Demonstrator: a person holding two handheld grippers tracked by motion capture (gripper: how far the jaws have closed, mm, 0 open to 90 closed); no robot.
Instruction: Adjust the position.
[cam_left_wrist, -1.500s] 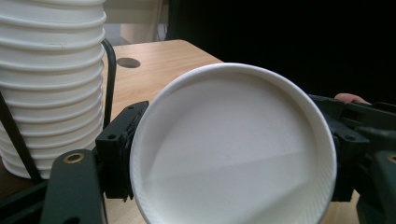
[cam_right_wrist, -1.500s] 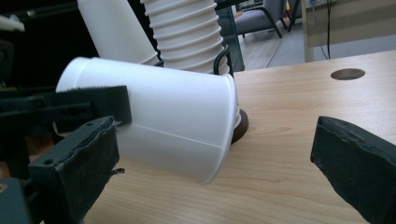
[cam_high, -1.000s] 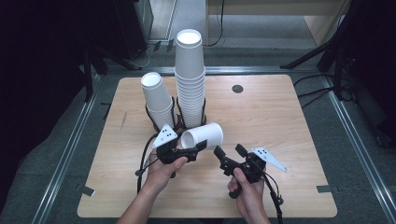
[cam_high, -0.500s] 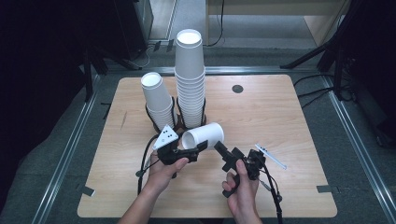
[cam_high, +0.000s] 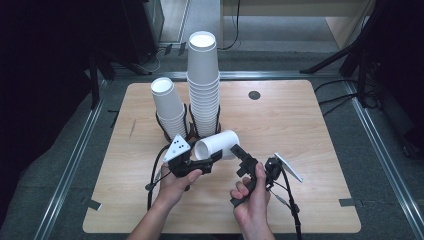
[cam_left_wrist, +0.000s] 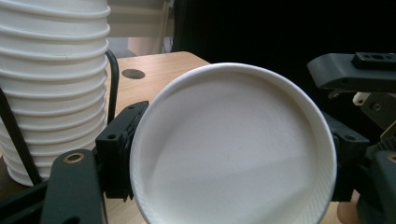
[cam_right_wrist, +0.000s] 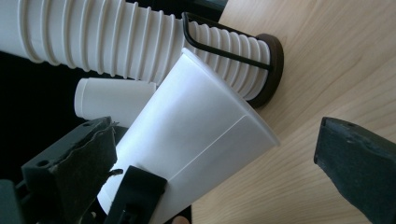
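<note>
A white paper cup (cam_high: 218, 144) lies on its side just above the table, and my left gripper (cam_high: 204, 161) is shut on its rim end. In the left gripper view the cup's open mouth (cam_left_wrist: 233, 149) faces the camera, with a black jaw pressed against each side. My right gripper (cam_high: 251, 160) sits just right of the cup. Its jaws have just been opening and now stand wide. In the right gripper view the cup's tapered wall (cam_right_wrist: 201, 140) lies between the two pads, and neither pad presses on it.
Two stacks of white cups stand in black wire holders behind the hands: a tall one (cam_high: 203, 85) and a shorter, leaning one (cam_high: 169, 107). A round dark hole (cam_high: 254, 95) marks the wooden table (cam_high: 300, 130) at the back. Cables trail from both grippers.
The right gripper has turned and shifted slightly left towards the held cup, and its jaws have spread wider. The left gripper and the cup have stayed put.
</note>
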